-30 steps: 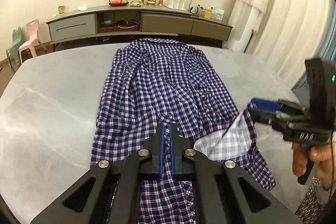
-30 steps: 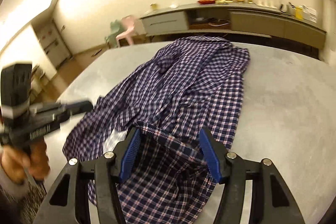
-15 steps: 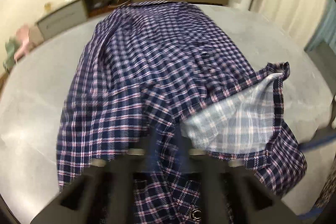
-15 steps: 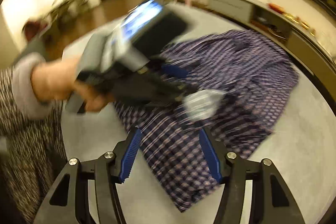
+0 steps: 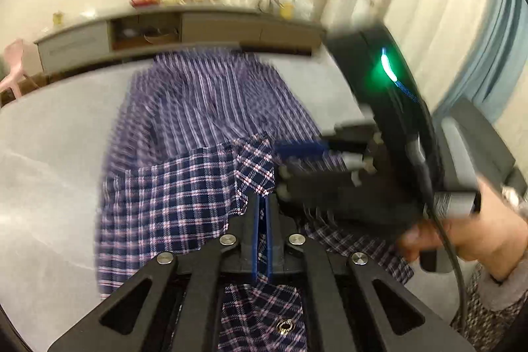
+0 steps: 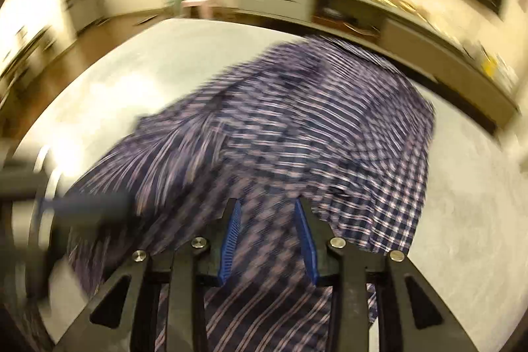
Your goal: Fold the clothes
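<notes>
A navy plaid shirt (image 5: 198, 127) lies lengthwise on the grey table (image 5: 49, 160), collar at the far end. My left gripper (image 5: 262, 203) is shut on the shirt's near hem and holds it raised, with a folded flap hanging to its left. My right gripper shows in the left wrist view (image 5: 303, 150) just to the right, its blue pads at the shirt's edge. In the right wrist view the right gripper (image 6: 269, 210) is open, its jaws wide apart over the plaid shirt (image 6: 330, 127). That view is blurred by motion.
A long low sideboard (image 5: 178, 28) with small items stands behind the table. A pink chair (image 5: 13, 68) is at far left, curtains (image 5: 412, 5) at right. The table (image 6: 478, 203) has bare surface on both sides of the shirt.
My left gripper has lifted the near hem and carried it forward. My right gripper swung around from the right and now sits close beside the left, over the shirt.
</notes>
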Demonstrator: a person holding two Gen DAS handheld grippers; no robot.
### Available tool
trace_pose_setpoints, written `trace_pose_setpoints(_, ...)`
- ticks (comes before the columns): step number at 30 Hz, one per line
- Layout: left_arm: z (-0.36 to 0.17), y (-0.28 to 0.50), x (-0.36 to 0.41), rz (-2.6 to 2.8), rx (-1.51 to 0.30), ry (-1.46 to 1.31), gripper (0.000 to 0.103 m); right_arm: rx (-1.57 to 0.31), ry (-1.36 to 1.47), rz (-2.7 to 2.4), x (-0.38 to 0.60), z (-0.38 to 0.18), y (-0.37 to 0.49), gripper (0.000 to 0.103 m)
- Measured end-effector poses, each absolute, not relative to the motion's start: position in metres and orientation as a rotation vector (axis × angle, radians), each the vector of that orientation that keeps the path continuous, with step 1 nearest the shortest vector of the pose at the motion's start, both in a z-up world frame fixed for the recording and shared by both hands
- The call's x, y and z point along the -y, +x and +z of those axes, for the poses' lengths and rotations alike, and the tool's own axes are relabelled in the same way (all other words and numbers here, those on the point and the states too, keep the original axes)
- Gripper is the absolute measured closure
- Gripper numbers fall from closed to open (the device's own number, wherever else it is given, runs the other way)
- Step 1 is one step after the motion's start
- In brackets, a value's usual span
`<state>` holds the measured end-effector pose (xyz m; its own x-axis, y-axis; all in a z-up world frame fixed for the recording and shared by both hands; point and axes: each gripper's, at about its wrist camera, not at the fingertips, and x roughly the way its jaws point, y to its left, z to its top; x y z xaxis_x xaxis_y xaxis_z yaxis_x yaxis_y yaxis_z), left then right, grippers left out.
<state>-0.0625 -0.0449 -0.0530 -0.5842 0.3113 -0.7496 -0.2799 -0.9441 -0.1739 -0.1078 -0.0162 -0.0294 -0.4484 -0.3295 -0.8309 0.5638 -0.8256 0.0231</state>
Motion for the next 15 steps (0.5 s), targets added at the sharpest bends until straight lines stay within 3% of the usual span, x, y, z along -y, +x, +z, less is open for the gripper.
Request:
trace_pose_setpoints(2, -0.064, -0.070, 0.039, 2.557, -0.023, -1.266, 0.083, -0.207, 1.302, -2.300, -0.003, -0.031, -0.125, 0.066)
trace_pose_setpoints(5, -0.046, -0.069, 0.057, 2.578, 0.082, -1.203, 0.079, -0.015, 1.304, -2.300, -0.038, -0.006, -0.130, 0.066)
trace_pose_setpoints(8, -0.026, -0.062, 0.082, 2.605, 0.185, -1.121, 0.076, -0.037, 1.239, -2.169, -0.048, 0.015, -0.100, 0.066)
trace_pose_setpoints(11, -0.033, -0.058, 0.100, 2.590, 0.252, -1.149, 0.078, -0.264, 1.293, -2.039, -0.037, -0.009, -0.062, 0.066)
trace_pose_setpoints(15, -0.087, -0.060, 0.074, 2.405, 0.105, -1.424, 0.077, -0.584, 1.356, -1.910, -0.014, -0.060, -0.015, 0.067)
